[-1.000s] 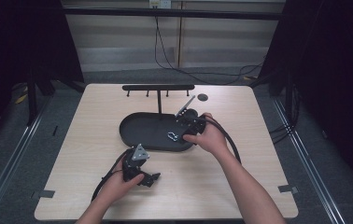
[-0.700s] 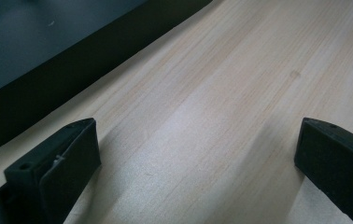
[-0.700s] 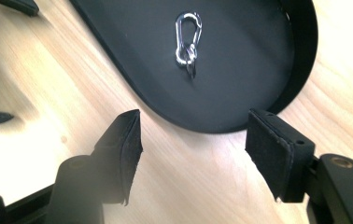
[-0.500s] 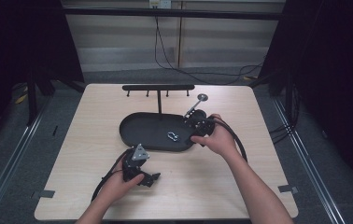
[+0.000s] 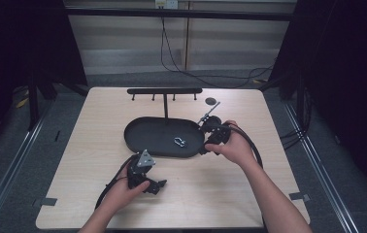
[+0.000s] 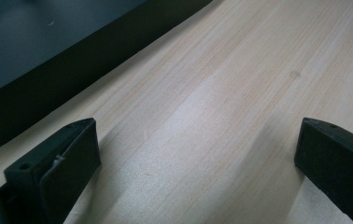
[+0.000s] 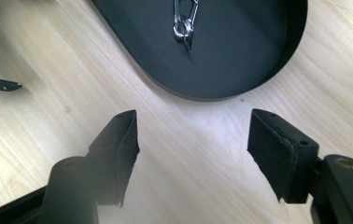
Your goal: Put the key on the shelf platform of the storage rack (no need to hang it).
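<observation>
Beside the tray's [image 5: 138, 141] right end, right gripper [image 7: 193, 154] released, jaws just widening over bare table [image 5: 269, 194], clip [image 7: 185, 21] lying inside tray, left gripper [image 6: 198, 158] released near front rim.

Your left hand [image 5: 123, 190] holds the black two-jaw left claw [image 5: 158, 185] low over the surface, its jaws spread wide with nothing between them. Your right arm reaches farther forward; the black right claw [image 5: 204, 141] has just been opening, jaws empty.
</observation>
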Tool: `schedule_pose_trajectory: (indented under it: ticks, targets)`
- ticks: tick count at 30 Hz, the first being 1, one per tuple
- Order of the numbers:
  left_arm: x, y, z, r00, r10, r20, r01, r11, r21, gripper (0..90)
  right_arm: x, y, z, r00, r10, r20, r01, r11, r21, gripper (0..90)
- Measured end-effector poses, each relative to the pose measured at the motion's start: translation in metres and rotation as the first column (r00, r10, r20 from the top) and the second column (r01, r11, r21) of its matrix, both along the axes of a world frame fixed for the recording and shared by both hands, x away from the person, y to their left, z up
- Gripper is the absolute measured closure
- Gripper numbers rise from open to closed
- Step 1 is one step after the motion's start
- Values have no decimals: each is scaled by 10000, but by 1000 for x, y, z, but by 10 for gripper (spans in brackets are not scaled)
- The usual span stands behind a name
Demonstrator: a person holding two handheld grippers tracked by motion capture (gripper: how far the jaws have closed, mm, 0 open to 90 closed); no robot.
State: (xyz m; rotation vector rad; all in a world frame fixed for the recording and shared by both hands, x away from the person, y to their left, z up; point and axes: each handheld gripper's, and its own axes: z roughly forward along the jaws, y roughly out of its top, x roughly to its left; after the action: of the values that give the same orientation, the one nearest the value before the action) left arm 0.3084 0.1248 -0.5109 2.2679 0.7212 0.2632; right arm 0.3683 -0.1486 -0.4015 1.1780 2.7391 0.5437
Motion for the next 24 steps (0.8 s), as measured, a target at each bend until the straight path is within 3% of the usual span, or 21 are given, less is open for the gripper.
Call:
schedule_pose_trajectory:
  ticks: [12, 24]
  targets:
    - [0, 0, 0, 10000, 12, -1, -12, 10000, -9, 0, -11, -18, 5, 9999, -49, 164, 46, 9998, 207, 329]
    - [0, 0, 0, 10000, -32, -4, 32, 10000, 67, 0, -24, -37, -3, 10000, 1, -34, -1, 9999, 116, 306]
